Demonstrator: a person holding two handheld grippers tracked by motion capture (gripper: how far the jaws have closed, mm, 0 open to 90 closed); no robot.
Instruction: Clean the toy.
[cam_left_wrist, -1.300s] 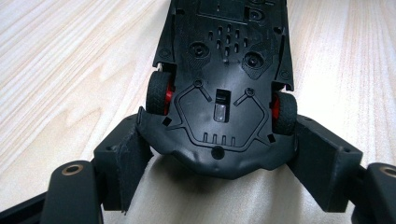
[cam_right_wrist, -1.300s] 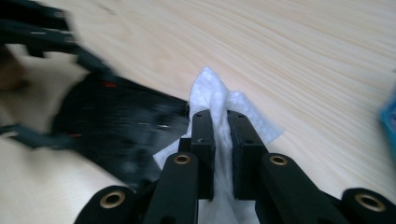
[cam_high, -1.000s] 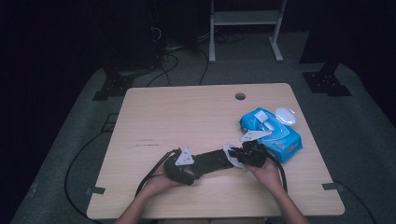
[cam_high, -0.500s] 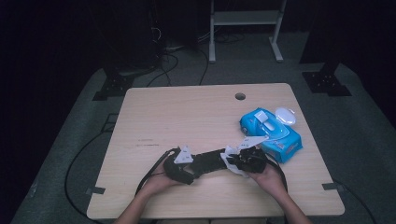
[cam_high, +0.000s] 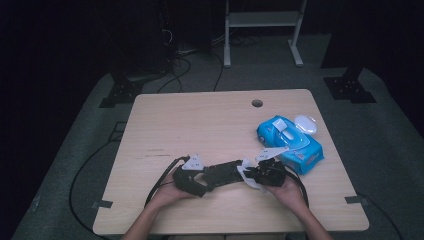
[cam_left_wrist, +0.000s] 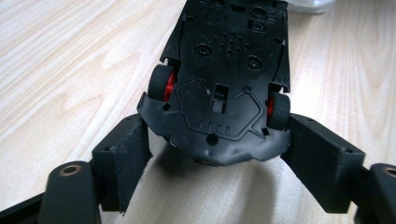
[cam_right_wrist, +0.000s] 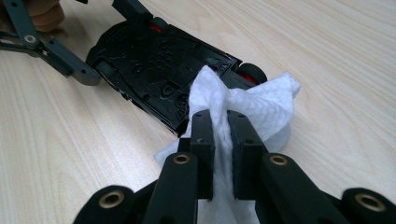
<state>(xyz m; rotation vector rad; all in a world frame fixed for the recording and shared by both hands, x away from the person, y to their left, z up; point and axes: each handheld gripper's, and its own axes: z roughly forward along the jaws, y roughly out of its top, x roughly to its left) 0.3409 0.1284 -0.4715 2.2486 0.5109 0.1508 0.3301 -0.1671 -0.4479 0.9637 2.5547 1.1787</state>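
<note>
Pale wooden surface (cam_high: 200, 125) carries one toy car, one white wipe and one blue wipe packet (cam_high: 290, 142) at the right. Near the front edge, the toy car (cam_left_wrist: 224, 70) lies belly-up, black underside and red-hubbed wheels showing, clamped between the left gripper (cam_left_wrist: 217, 154) fingers. Right gripper (cam_right_wrist: 222, 140) fingers pinch the wipe (cam_right_wrist: 252, 107) against the car's end.

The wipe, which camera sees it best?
The right gripper view: the white wipe is close up, pinched in the right gripper, against the upturned toy car. The high view shows it small. The left gripper view shows a white scrap at the top edge.
</note>
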